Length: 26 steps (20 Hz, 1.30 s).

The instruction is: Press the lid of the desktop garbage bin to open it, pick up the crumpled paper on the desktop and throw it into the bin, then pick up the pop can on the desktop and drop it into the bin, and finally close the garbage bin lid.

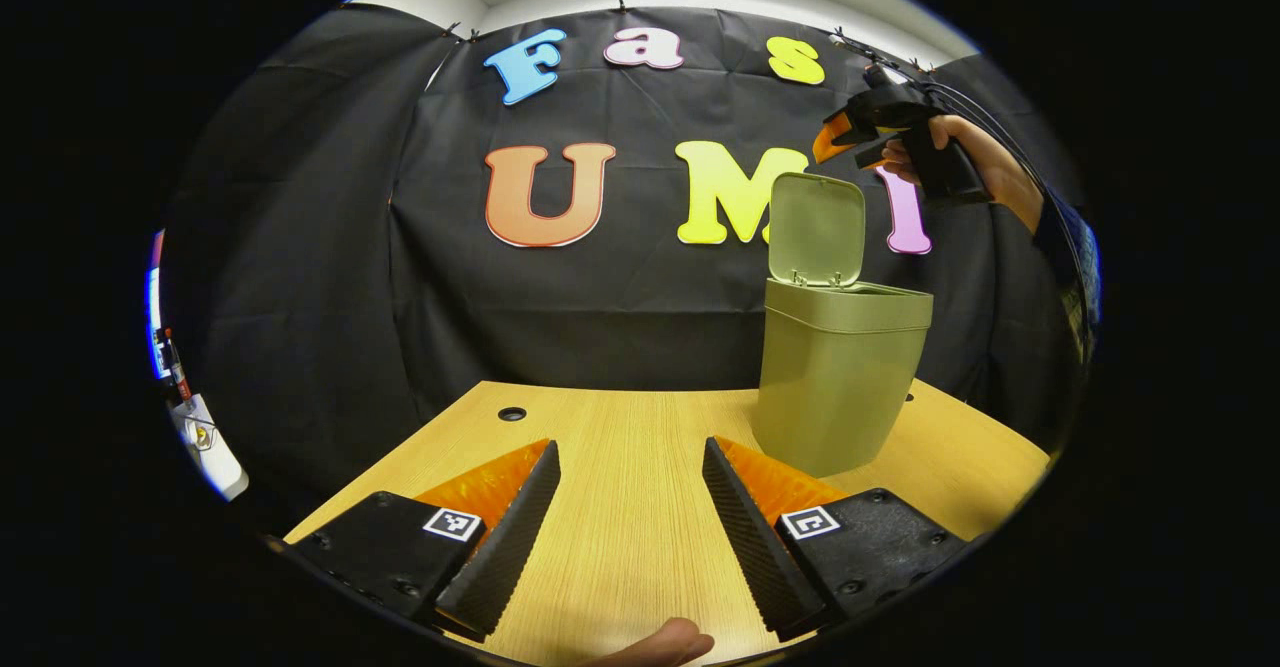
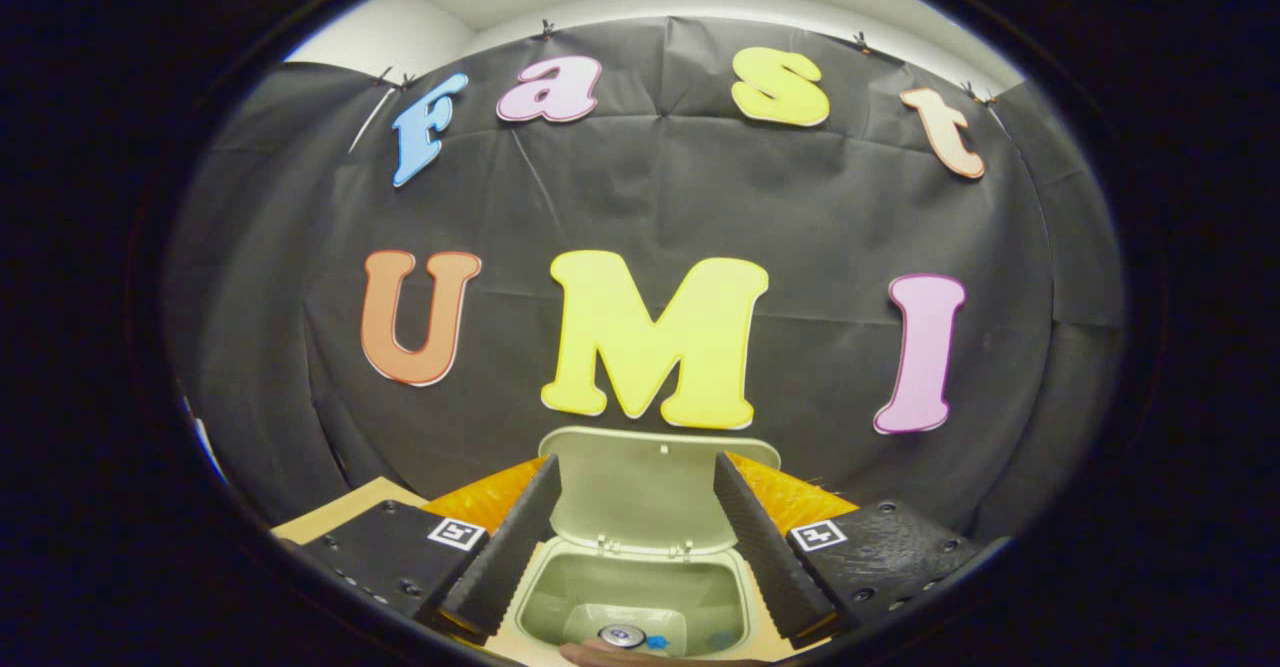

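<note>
On the wooden table (image 1: pixel 620 487) the green garbage bin (image 1: pixel 838 377) stands near the far right edge with its lid (image 1: pixel 816 229) swung upright, backed by the black cloth wall. The left gripper (image 1: pixel 630 532) hovers low before it, jaws wide apart and empty. The right gripper (image 2: pixel 632 547) hangs above the open bin, jaws spread and empty, the pop can (image 2: pixel 622 635) lying at the bottom inside.
</note>
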Tool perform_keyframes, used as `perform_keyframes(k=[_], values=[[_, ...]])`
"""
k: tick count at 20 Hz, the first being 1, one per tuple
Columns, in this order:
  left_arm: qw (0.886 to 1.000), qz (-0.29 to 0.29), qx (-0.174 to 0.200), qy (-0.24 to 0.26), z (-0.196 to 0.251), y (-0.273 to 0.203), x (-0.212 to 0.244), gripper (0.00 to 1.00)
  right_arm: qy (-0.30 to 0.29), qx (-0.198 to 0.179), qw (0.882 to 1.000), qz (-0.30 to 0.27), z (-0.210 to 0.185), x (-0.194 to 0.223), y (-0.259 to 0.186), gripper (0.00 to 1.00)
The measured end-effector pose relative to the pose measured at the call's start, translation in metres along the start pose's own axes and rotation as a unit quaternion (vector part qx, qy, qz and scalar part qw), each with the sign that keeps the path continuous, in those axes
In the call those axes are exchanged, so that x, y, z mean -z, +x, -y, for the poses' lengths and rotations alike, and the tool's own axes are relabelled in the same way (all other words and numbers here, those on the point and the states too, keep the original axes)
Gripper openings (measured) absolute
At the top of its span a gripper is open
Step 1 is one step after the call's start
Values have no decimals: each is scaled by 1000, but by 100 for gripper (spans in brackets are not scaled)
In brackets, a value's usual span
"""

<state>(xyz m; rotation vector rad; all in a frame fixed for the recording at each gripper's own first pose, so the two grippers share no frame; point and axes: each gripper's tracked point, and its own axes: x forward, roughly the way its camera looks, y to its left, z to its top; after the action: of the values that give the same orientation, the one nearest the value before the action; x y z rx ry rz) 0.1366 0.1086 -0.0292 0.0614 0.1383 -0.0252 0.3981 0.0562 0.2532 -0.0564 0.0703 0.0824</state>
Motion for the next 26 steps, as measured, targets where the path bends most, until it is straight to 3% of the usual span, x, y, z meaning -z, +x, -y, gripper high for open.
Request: perform_keyframes(k=[4, 12, 16, 20, 26], values=[[1000, -9, -8, 5, -10, -3, 5, 93, 8, 29, 1000, 7, 7, -23, 31, 94], [1000, -18, -10, -4, -23, -1, 15, 94, 26, 60, 997, -45, 33, 7, 79, 94], [1000, -17, -12, -9, -24, 2, 18, 93, 74, 30, 995, -66, 28, 18, 73, 97], [1000, -15, -15, -9, -21, 1, 24, 94, 69, 21, 995, -72, 28, 27, 57, 93], [1000, -9, -7, 7, -9, -10, 27, 93, 59, 11, 993, -99, 29, 77, 27, 93]])
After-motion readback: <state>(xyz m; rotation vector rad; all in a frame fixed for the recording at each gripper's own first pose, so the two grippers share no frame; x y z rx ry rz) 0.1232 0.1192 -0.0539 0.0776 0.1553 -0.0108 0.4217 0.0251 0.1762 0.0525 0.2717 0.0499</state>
